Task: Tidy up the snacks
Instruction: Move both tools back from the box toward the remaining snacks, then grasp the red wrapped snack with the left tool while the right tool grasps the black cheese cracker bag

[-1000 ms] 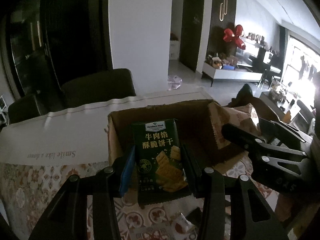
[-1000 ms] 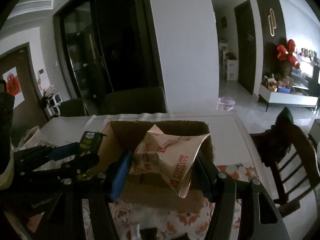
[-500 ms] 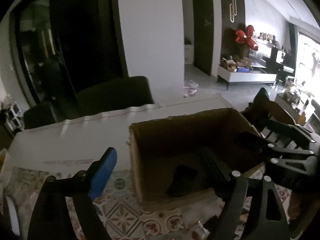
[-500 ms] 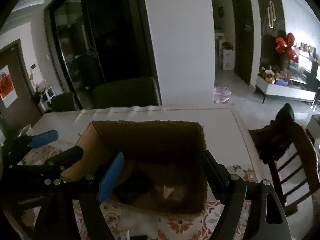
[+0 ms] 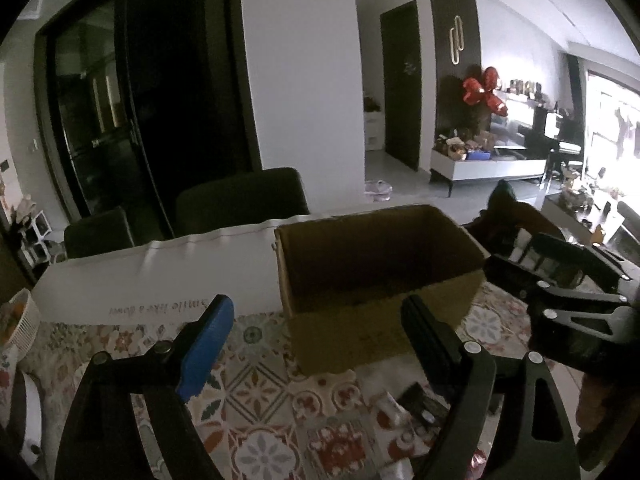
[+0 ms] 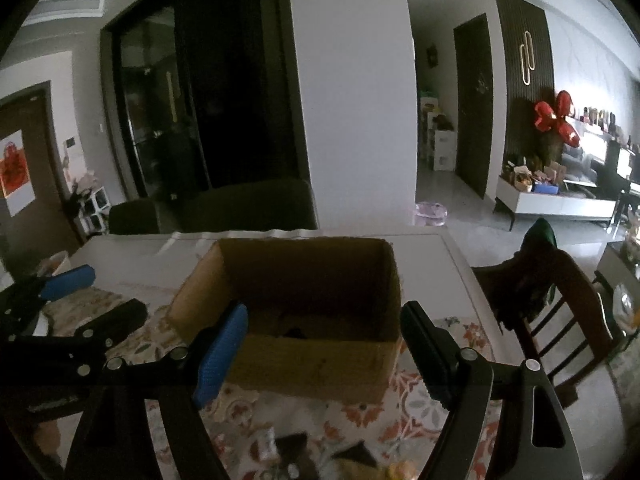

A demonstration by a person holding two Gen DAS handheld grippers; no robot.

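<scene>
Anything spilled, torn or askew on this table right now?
Nothing stands out. The cardboard box sits upright and open on the patterned tablecloth, with loose snack packets lying in front of it, waiting to be sorted.

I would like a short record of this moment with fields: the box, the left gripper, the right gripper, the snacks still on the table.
box: open cardboard box on the patterned tablecloth; contents mostly in shadow
left gripper: left gripper open, nothing between its fingers
right gripper: right gripper open, nothing between its fingers
snacks on table: small packets near the box, too dark to identify
</scene>
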